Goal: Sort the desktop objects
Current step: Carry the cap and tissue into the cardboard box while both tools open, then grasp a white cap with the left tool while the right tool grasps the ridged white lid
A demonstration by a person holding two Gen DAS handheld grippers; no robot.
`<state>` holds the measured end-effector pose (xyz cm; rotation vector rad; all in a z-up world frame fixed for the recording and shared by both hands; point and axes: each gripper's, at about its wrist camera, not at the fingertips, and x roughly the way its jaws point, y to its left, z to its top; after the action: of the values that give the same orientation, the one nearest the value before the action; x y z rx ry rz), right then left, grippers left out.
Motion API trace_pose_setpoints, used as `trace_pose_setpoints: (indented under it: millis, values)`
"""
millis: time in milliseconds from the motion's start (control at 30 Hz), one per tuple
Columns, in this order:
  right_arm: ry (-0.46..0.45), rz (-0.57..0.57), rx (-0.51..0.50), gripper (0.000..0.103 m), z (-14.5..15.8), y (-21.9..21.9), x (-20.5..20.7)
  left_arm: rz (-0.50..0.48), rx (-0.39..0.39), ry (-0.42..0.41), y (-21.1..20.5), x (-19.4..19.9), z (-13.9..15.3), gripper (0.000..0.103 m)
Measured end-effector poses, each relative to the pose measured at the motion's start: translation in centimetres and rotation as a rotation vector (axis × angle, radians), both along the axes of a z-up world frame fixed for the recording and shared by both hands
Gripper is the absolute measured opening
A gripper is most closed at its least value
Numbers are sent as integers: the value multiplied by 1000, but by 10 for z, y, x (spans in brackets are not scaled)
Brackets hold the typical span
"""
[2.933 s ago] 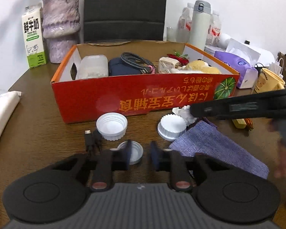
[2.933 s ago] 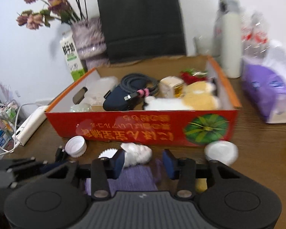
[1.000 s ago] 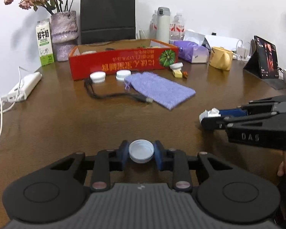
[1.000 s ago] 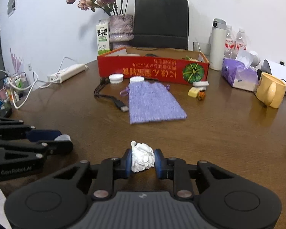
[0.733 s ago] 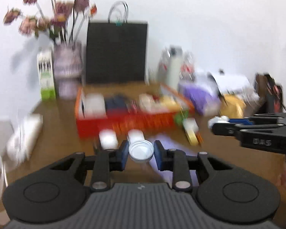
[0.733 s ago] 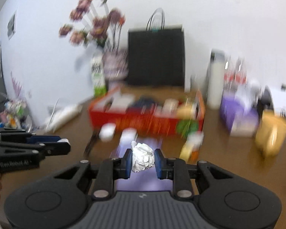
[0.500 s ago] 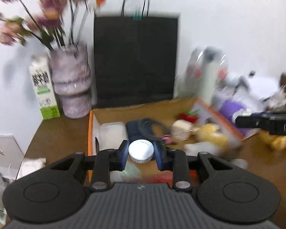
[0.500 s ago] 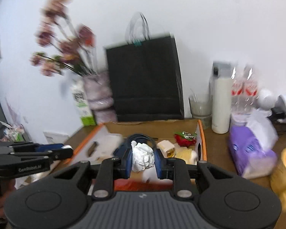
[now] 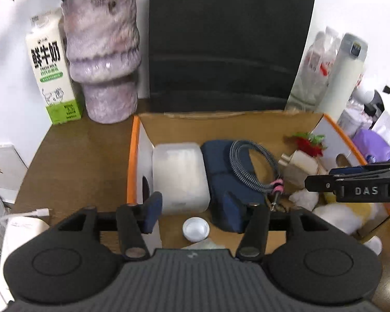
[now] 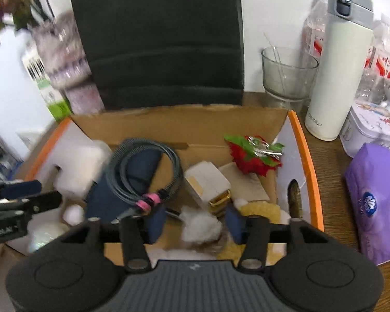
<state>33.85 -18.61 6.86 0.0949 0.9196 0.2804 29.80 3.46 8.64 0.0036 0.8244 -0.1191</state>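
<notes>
My left gripper (image 9: pixel 192 208) is open above the orange-rimmed cardboard box (image 9: pixel 134 156). A white bottle cap (image 9: pixel 195 229) lies on the box floor below its jaws. My right gripper (image 10: pixel 195 222) is open over the right part of the box (image 10: pixel 303 161). A crumpled white paper ball (image 10: pixel 200 226) lies in the box between its fingers. The ball also shows in the left wrist view (image 9: pixel 303 199). The right gripper's tip shows at the right edge of the left wrist view (image 9: pixel 351 182). The left gripper's tip shows in the right wrist view (image 10: pixel 20 197).
The box holds a white case (image 9: pixel 180 171), a navy pouch (image 9: pixel 228 182), a coiled grey cable (image 10: pixel 143 174), a white charger (image 10: pixel 208 184), a red flower clip (image 10: pixel 252 156) and a plush toy (image 9: pixel 345 215). Behind stand a vase (image 9: pixel 102 59), milk carton (image 9: pixel 52 70), black bag (image 9: pixel 226 41), thermos (image 10: pixel 338 67) and glass (image 10: pixel 286 72). A purple tissue pack (image 10: pixel 377 195) lies to the right.
Both grippers moved forward over the box and opened. The bottle cap left my left gripper and the paper ball left my right gripper; both now lie in the box.
</notes>
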Motion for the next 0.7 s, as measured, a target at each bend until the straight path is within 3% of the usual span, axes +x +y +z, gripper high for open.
trace_pose_setpoints:
  millis: [67,133,200,233,267,367,567,700]
  values:
    - [-16,-17,16,55,11,-6,-7,23,-8,-16,2,-9,11,59]
    - [-52,-29,27,57,26,-12,-28,38,-9,-53,0,-29,21,69]
    - [-106,-34,50,71,37,-19,-58,38,-10,-121,0,-63,26,100]
    - [-136,-34,74,78,40,-24,-74,16,-6,-162,-2,-83,26,103]
    - [-159,-35,99,88,40,-29,-93,-9,9,-192,-4,-100,24,103]
    - [-174,-52,93,87,30,-39,-140,34,69,-200,-13,-148,12,103]
    - [-248,-54,23,88,-5,-42,-257,42,-72,-203,-18,-247,-23,103]
    - [-238,-72,37,88,-30,-43,-316,4,-105,-246,-25,-300,-53,103]
